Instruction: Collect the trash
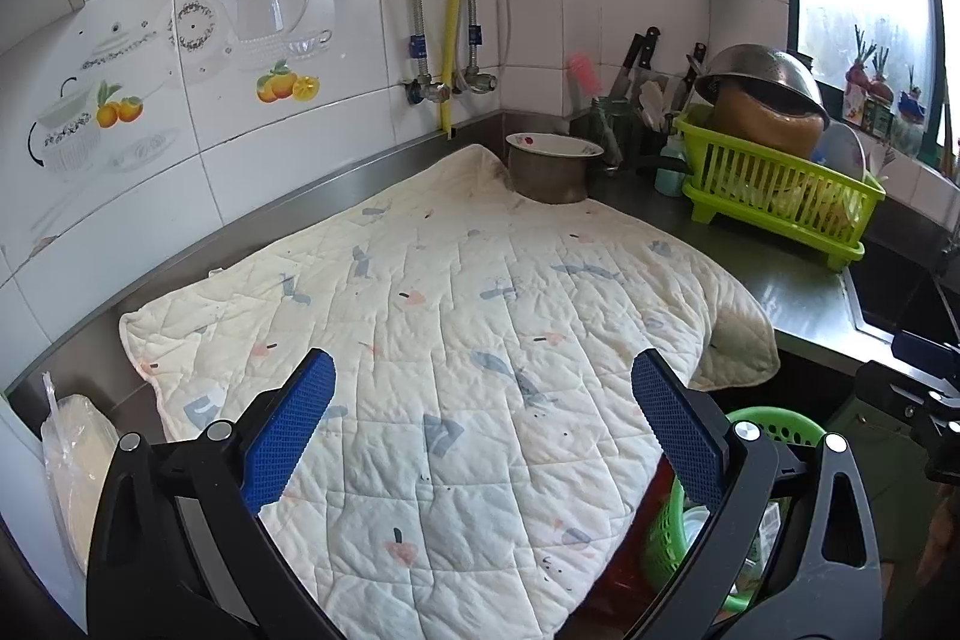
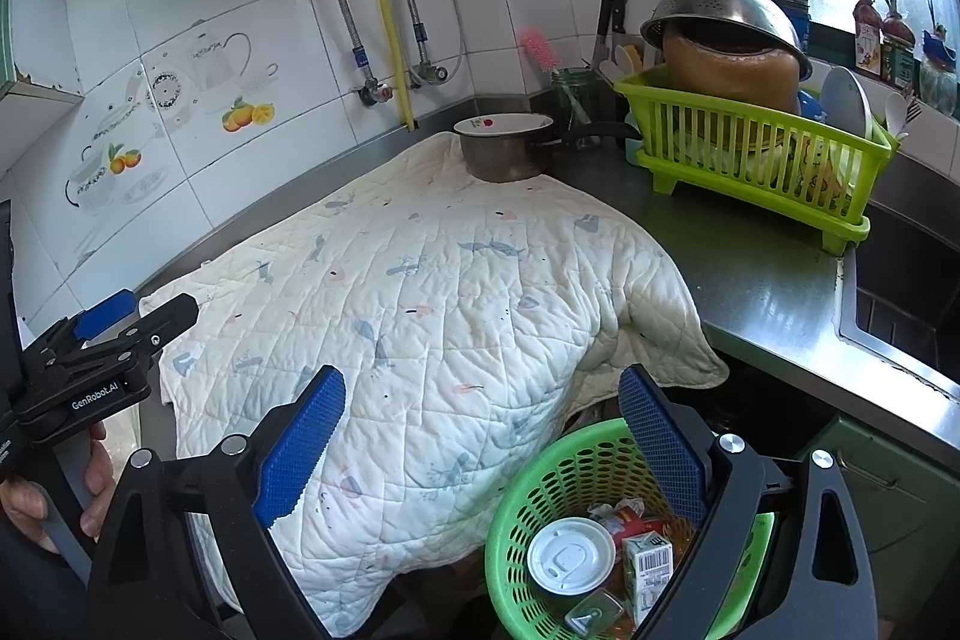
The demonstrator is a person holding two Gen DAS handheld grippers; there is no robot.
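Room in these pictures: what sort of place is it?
Most likely a home kitchen. A green dish rack holding a colander stands on a steel counter beside a sink, and knives stand against the tiled wall.

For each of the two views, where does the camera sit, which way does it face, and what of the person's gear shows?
Left wrist: sits on the left gripper, faces the quilt and tiled wall; its open blue fingers show.
Right wrist: sits on the right gripper, looks over the quilt edge into the green basket of trash; its open fingers, left gripper and a hand show.
Shared: quilt, pot, dish rack.
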